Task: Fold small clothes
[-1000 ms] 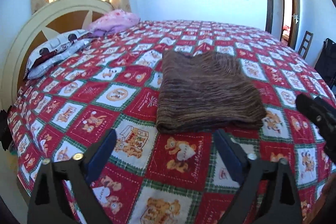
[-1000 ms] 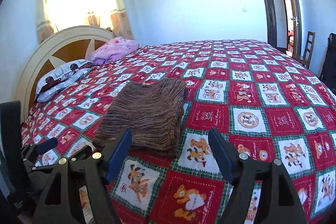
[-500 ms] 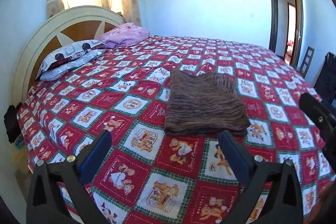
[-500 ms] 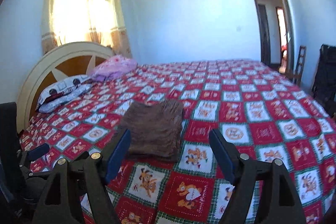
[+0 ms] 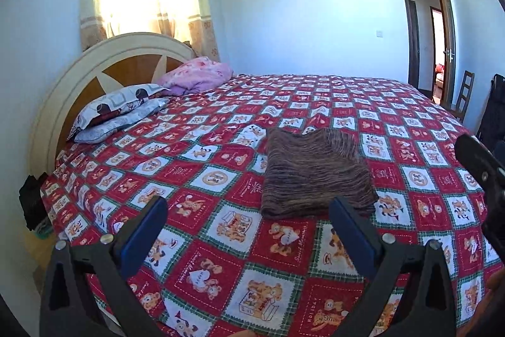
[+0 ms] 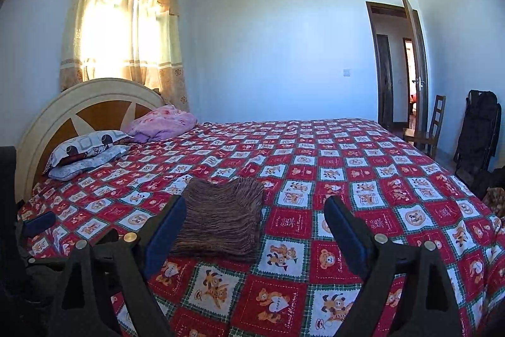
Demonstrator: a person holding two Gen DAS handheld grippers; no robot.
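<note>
Bright daylight from the curtained window point(image 6: 126, 30), up and left of the tongs, blown out to white glare. Cool blue cast on walls. Soft shadows only. Sharp focus ahead of the tongs, no motion blur. Strong fisheye bending and dark vignette at edges.

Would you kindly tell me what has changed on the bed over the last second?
Both grippers, the left and the right, drew back and up from the folded brown garment, empty; the right's jaws have just been opening wider. The garment stayed folded in place on the quilt.
</note>
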